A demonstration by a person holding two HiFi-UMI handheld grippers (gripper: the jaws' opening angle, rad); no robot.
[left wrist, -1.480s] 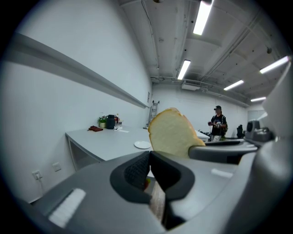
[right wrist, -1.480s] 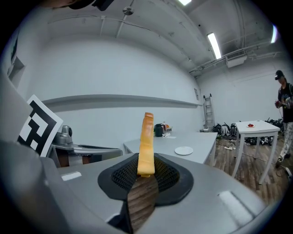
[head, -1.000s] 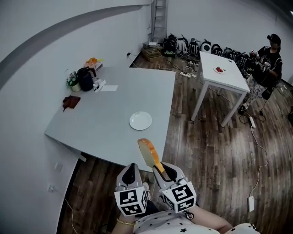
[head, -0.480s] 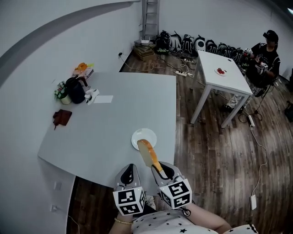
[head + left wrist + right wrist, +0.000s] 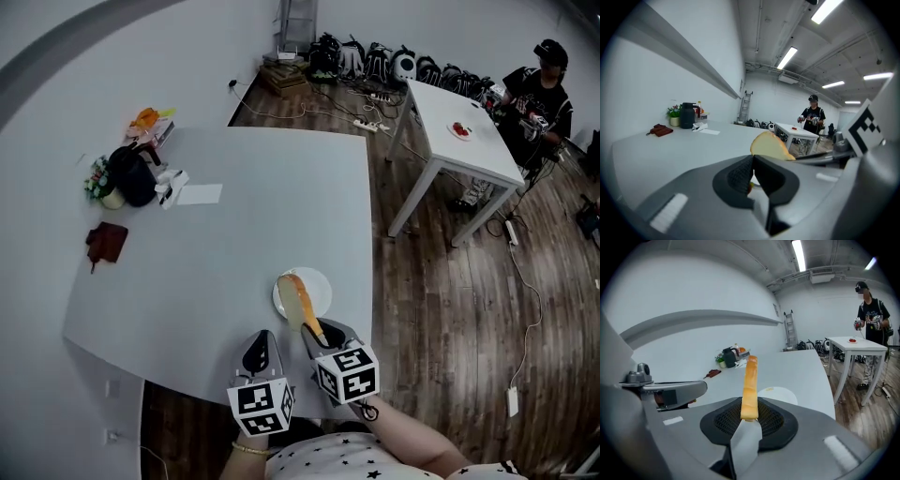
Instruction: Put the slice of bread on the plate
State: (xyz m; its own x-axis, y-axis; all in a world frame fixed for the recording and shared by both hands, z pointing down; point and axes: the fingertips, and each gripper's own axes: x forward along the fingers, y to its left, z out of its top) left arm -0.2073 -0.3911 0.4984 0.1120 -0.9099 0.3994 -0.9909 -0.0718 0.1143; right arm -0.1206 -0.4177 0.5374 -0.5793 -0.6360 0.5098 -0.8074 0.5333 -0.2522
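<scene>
My right gripper [image 5: 322,333] is shut on the lower end of a slice of bread [image 5: 298,300]. The slice stands on edge and leans out over the white plate [image 5: 317,285] near the grey table's front right corner. In the right gripper view the bread [image 5: 750,380] shows edge-on between the pads, with the plate [image 5: 778,393] just beyond it. My left gripper [image 5: 258,352] hovers beside it at the table's front edge, shut and holding nothing. In the left gripper view the bread [image 5: 769,146] rises just behind the left gripper [image 5: 752,169], whose pads meet.
A black jug [image 5: 131,178], a small plant, a sheet of paper [image 5: 199,194] and a dark red wallet [image 5: 105,239] lie at the grey table's [image 5: 234,244] far left. A second white table [image 5: 464,141] stands to the right, a person [image 5: 539,98] behind it. Cables cross the wood floor.
Both grippers have moved forward from beyond the table's front edge to over it. The bread, still held, now hangs over the plate.
</scene>
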